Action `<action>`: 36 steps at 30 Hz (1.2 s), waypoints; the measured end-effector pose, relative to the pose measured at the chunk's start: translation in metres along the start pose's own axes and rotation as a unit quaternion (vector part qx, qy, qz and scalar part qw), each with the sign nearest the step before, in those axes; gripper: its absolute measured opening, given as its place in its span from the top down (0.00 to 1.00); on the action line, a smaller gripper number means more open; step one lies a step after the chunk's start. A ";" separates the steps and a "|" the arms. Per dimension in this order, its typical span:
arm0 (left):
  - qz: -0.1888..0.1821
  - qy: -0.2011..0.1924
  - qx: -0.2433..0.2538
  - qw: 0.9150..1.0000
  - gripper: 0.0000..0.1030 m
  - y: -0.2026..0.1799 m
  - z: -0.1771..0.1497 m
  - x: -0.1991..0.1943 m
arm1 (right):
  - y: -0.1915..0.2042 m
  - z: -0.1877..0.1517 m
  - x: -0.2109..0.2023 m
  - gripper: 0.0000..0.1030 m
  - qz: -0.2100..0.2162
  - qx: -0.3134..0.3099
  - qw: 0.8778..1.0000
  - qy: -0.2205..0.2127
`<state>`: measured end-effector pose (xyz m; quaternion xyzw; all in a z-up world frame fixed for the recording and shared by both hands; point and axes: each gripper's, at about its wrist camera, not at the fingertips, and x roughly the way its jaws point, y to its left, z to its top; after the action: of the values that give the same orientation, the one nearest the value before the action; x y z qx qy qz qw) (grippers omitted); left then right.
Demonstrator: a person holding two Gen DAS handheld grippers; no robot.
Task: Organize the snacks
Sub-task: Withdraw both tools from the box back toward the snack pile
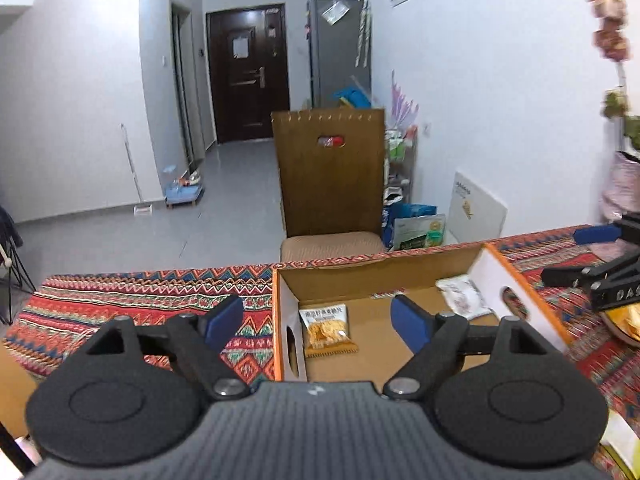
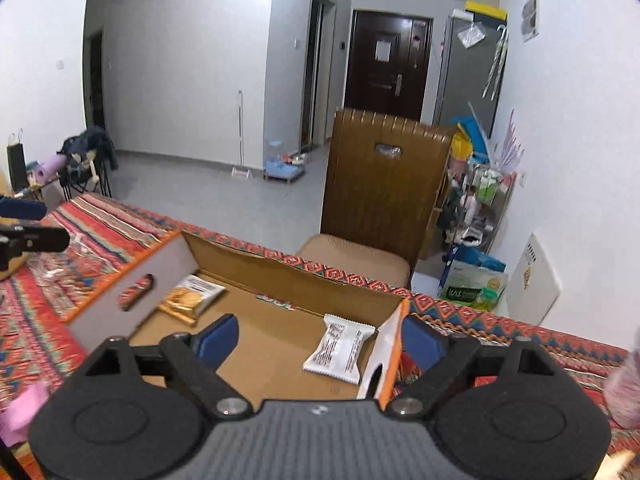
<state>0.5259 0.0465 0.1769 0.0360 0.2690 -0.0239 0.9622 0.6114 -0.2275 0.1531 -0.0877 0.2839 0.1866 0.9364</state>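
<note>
Step in hand, as judged: between placements. The box (image 1: pixel 400 340) on the desk (image 1: pixel 120 304) holds two snacks: a yellow pack (image 1: pixel 326 330) at its left end, a white pack (image 2: pixel 340 348) at its right. Left tongs (image 1: pixel 320 320) and right tongs (image 2: pixel 320 338) both stand wide apart, empty, touching nothing. Next move: fetch another snack from the desk.

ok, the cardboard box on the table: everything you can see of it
The cardboard box is an open-topped, shallow brown tray with orange-edged white end walls, each with an oval handle cutout. It sits flat on the patterned tablecloth. Inside lie an orange cracker packet by one end and a white packet by the other. Both grippers are open; neither visibly touches it.
</note>
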 end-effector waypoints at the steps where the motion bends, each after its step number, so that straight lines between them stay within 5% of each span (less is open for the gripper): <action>1: -0.002 -0.002 0.003 1.000 0.19 -0.002 -0.004 -0.016 | 0.002 -0.002 -0.016 0.13 0.000 -0.001 1.000 -0.004; 12: -0.040 -0.078 0.014 0.996 0.02 -0.028 -0.084 -0.194 | 0.042 -0.081 -0.207 0.02 0.030 0.001 0.997 -0.066; 19: -0.006 -0.112 0.026 0.993 0.00 -0.052 -0.166 -0.261 | 0.086 -0.160 -0.290 0.00 0.033 -0.005 0.993 -0.110; 27: 0.058 -0.117 -0.008 0.991 0.00 -0.069 -0.257 -0.301 | 0.148 -0.255 -0.312 0.00 0.003 -0.030 0.995 -0.098; 36: 0.050 -0.035 -0.046 0.997 0.00 -0.059 -0.312 -0.282 | 0.176 -0.318 -0.290 0.00 0.006 0.034 0.998 -0.060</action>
<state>0.1205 0.0208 0.0540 0.0044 0.2341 0.0356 0.9715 0.1589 -0.2390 0.0444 -0.0430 0.2337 0.1874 0.9531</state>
